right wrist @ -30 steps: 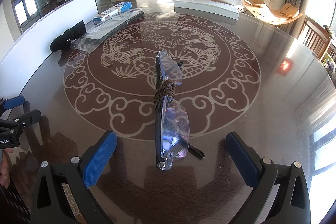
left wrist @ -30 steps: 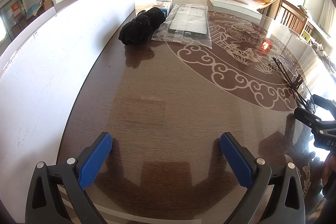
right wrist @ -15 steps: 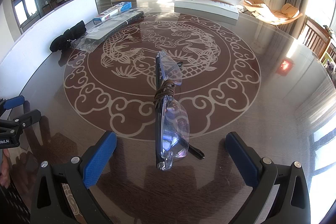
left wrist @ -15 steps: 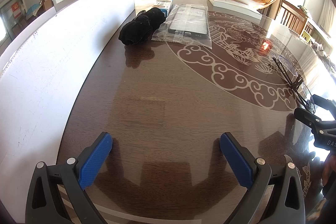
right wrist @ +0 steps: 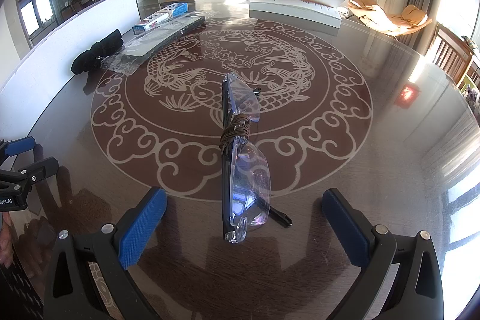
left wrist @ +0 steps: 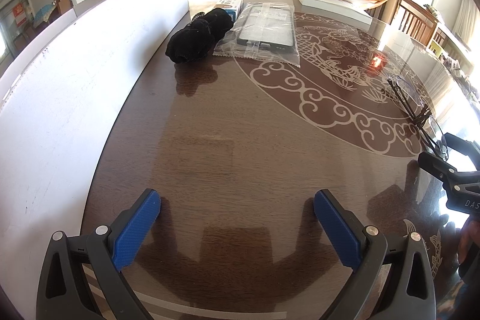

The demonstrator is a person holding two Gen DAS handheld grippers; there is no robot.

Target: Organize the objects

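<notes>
Clear safety glasses (right wrist: 240, 158) with a brown cord wound round the middle stand on edge on the dark round table (right wrist: 390, 140), just ahead of my open, empty right gripper (right wrist: 243, 209). They also show at the right in the left wrist view (left wrist: 417, 110). My left gripper (left wrist: 237, 212) is open and empty above bare table near the white board. A black cloth bundle (left wrist: 199, 35), a bagged phone case (left wrist: 264, 30) and a blue-and-white box (left wrist: 229, 3) lie at the far left.
A white upright board (left wrist: 75, 80) runs along the table's left edge. A large white flat box (right wrist: 295, 9) lies at the far side. Chairs (right wrist: 453, 56) stand to the right. The left gripper shows at the left edge of the right wrist view (right wrist: 18, 170).
</notes>
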